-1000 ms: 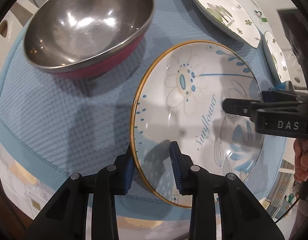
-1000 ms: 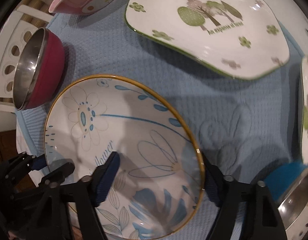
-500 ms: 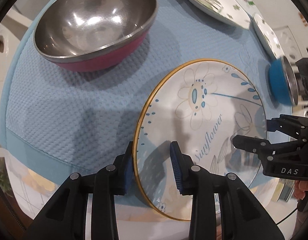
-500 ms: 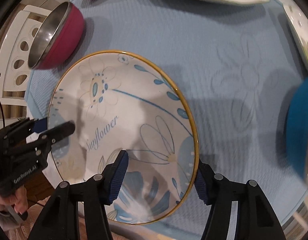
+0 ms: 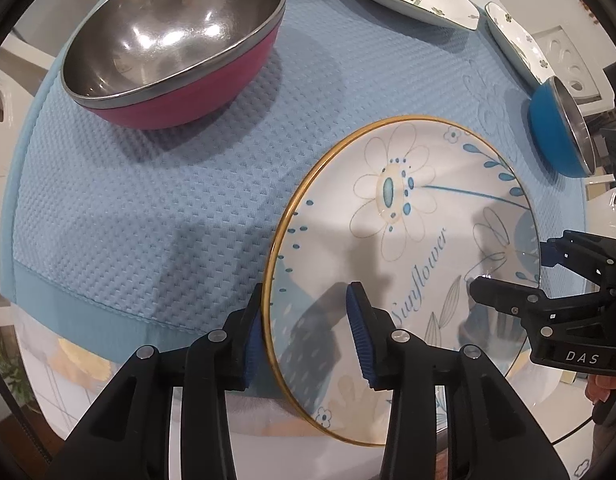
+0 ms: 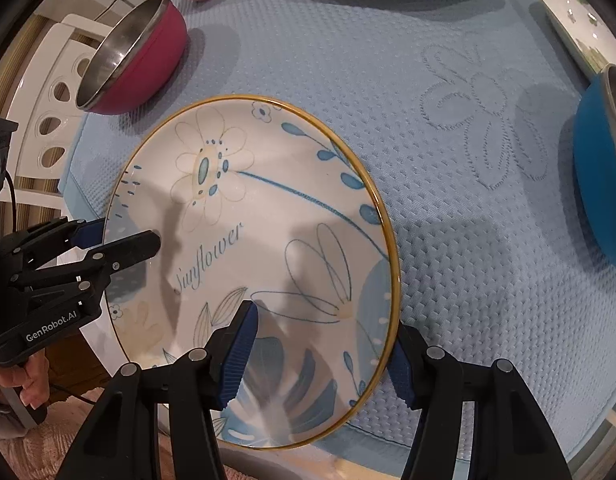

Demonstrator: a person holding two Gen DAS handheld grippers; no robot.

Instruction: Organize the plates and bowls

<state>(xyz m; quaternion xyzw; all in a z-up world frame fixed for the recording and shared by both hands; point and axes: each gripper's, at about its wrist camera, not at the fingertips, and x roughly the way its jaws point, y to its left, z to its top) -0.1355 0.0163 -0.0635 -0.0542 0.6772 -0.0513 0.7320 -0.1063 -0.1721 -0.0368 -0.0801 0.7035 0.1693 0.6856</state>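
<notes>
Left gripper (image 5: 308, 330) straddles left rim of sunflower plate (image 5: 404, 224), jaws opening, outer pad beside rim. Right gripper (image 6: 322, 354) straddles opposite rim, pads not visibly pressing. Plate glazed ceramic: stiff, slippery, chippable; take by rim. Beyond left gripper, pink steel bowl (image 5: 175, 40) empty; blue bowl (image 6: 600, 176) right of right gripper, inside unseen.

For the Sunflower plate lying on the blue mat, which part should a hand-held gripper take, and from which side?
Probably the gold rim, from above at the edge nearest the person. The Sunflower plate is wide and shallow and hangs past the blue mat there, so one finger can pass under and one over. Both hand-held grippers straddle the rim this way: the left hand-held gripper, jaws opening, and the right hand-held gripper on the opposite side.
</notes>
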